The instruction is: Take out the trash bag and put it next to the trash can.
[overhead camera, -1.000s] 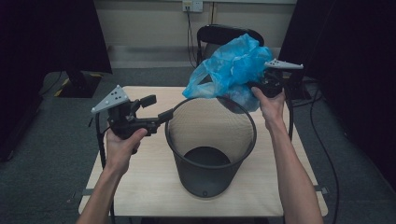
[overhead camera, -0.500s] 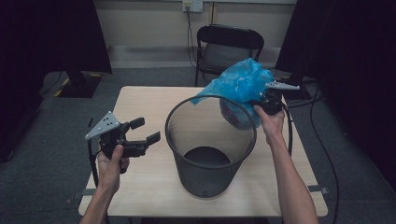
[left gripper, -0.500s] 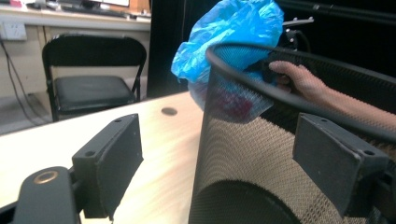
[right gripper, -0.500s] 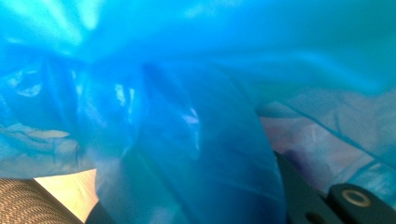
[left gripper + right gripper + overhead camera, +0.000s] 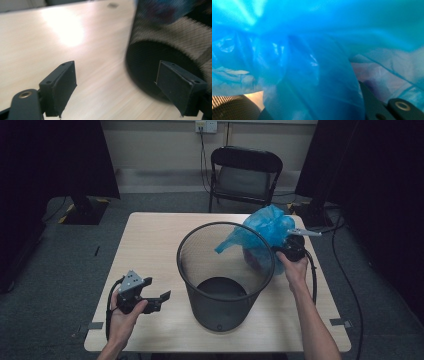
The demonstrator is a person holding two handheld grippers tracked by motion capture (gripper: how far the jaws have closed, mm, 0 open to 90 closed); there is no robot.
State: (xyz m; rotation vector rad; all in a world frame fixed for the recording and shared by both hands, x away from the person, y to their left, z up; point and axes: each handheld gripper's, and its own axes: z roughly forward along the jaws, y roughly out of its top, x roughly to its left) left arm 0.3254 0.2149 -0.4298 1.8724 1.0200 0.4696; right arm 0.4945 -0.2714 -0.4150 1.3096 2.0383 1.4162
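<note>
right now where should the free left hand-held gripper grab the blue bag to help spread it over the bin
Take the loose flap of the blue bag that hangs over the mesh bin's mouth. Bring the open left hand-held gripper up from the left, over the rim, and pinch the thin edge; the bunched bulk sits at the right hand-held gripper.

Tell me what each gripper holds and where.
Right gripper holds the blue bag by its bunched plastic at the bin's rim. Left gripper: nothing.
</note>
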